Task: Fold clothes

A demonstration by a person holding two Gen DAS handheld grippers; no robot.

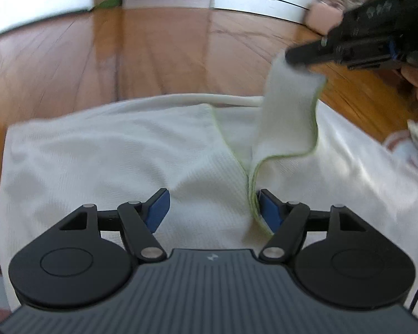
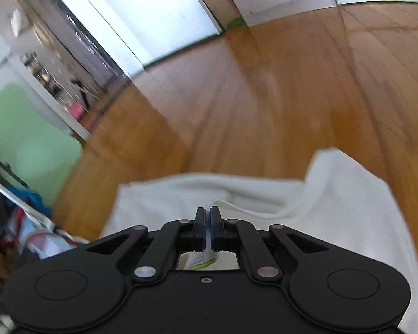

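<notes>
left wrist: rode on left gripper [image 1: 211, 211], looked steeply down, close over white garment [image 1: 111, 153] | right wrist: rode on right gripper [image 2: 208, 224], tilted down, close | shared: same garment [image 2: 264, 194], wooden floor [image 1: 153, 55]

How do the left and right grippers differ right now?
The left gripper has its jaws wide apart and grips nothing, while the right gripper is shut on a green-edged flap of the white garment. The left sits low over the flat cloth, its right finger beside the green hem; the right is raised and lifts the flap off the pile. Both have black linkages and blue pads.
</notes>
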